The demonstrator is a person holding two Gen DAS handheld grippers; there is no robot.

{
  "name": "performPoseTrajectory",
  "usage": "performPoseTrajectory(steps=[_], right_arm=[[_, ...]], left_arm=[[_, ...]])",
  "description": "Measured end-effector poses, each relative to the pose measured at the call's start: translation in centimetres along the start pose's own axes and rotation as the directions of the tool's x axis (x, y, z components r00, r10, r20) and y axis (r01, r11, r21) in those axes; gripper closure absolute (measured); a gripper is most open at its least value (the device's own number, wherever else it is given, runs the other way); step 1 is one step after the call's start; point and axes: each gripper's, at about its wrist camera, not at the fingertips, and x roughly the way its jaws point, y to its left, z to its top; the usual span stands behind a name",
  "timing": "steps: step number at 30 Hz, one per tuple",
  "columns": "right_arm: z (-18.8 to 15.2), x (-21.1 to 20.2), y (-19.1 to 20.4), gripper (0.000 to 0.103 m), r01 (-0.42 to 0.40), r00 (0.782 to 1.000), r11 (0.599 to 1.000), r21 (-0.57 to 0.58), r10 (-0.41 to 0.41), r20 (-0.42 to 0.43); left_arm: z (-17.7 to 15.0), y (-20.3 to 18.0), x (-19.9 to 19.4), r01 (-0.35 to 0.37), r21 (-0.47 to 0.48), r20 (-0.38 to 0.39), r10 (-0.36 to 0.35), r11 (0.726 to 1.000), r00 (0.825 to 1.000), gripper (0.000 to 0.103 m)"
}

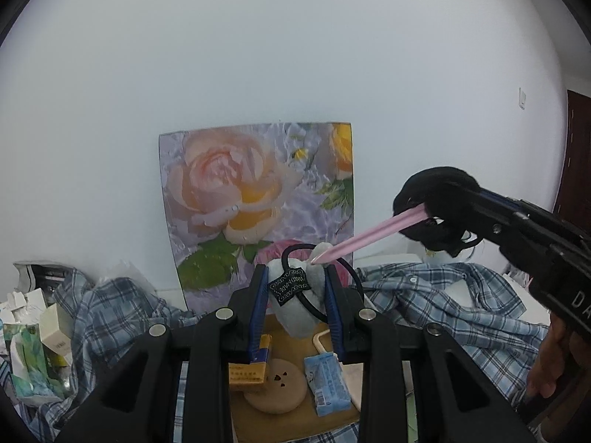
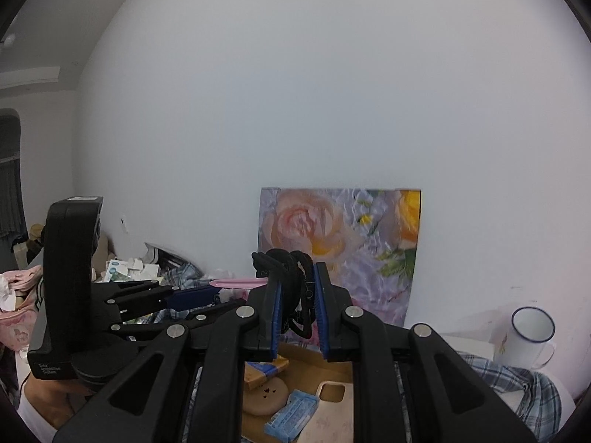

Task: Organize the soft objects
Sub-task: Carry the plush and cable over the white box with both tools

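**Soft items held aloft: two lots, linked by one pink band**

Lot 1: grey plush piece [image 1: 297,295] with black hair tie [image 1: 321,258], clamped between the blue pads of the left gripper [image 1: 295,291], above the wooden tray [image 1: 295,421].

Lot 2: black scrunchie [image 2: 295,288], pinched in the right gripper [image 2: 297,295], up and to the right of Lot 1.

Link: pink elastic band [image 1: 369,234], taut, its long axis running from lower left to upper right between the lots. The left gripper is nearer the tray; separating the lots probably means slackening along that line.
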Motion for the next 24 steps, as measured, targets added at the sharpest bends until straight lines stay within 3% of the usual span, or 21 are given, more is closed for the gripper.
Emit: performPoseTrajectory(steps=[11, 24], right_arm=[[-2.9, 3.9, -1.0, 0.088, -0.001, 0.994, 0.999, 0.04, 0.006, -0.111], [-6.8, 7.9, -2.3, 0.088, 0.004, 0.969, 0.996, 0.087, 0.018, -0.246]], left_arm=[[-2.2, 0.6, 3.4, -0.007, -0.026, -0.073, 0.005, 1.0, 0.997, 0.072], [-5.2, 0.2, 7.7, -0.01, -0.015, -0.198, 0.007, 1.0, 0.98, 0.072]])
